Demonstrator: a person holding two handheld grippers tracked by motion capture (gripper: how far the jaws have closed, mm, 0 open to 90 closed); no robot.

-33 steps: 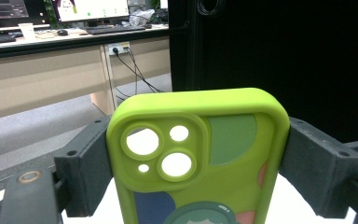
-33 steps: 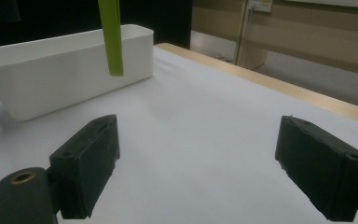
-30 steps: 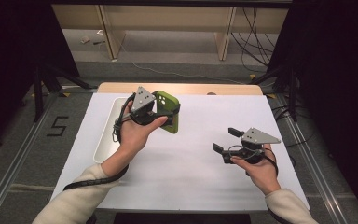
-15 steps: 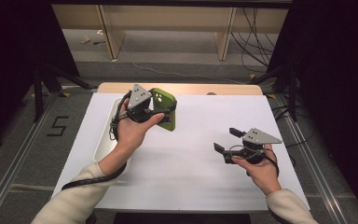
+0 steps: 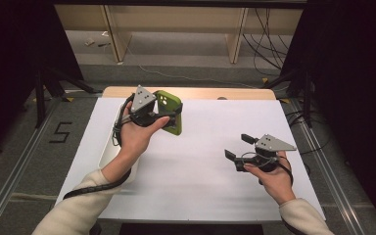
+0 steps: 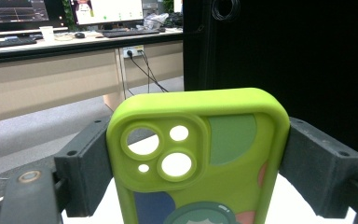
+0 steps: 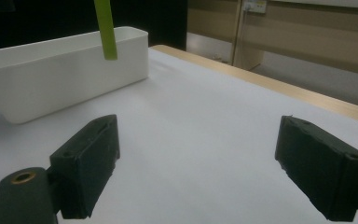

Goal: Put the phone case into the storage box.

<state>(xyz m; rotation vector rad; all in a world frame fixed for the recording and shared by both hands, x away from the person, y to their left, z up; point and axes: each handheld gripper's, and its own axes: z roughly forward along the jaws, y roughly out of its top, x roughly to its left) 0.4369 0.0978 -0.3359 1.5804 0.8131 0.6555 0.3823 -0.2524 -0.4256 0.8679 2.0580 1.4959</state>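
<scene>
Over the left side of the table (image 5: pixel 200 186), your left gripper (image 5: pixel 169 116) is clamped on a lime-green phone case (image 5: pixel 171 110), jaws pressing on its two long edges. High view: case is lifted off the white sheet, held roughly upright w/ a tilt, above the table just right of the white bin (image 5: pixel 108 152). Your left hand (image 5: pixel 136 134) wraps the gripper body from below, grey plate on top, cable trailing down along your sleeve.

Left gripper view: case (image 6: pixel 200 154) sits square between both black jaws, back side facing the camera. Camera cutouts at its upper left – one big ring, one big hole, two small ones. Printed colour patches lower down: grey-green, blue, pink, plus a round green shape at the bottom edge. Behind it, desks w/ monitors far off & a dark panel on the right.

Your right gripper (image 5: pixel 240 146) is near the right side of the table, well apart from the case, jaws spread & nothing between them. Right hand (image 5: pixel 270 177) grips it from behind, jaws pointing left toward the middle of the sheet. Right gripper view: both jaws hang low over bare white surface; bin (image 7: pixel 60 74) stands beyond them at the left, and a thin green edge of the case (image 7: pixel 105 28) hangs down in front of the bin's far end. Wooden table edge runs diagonally on the right
</scene>
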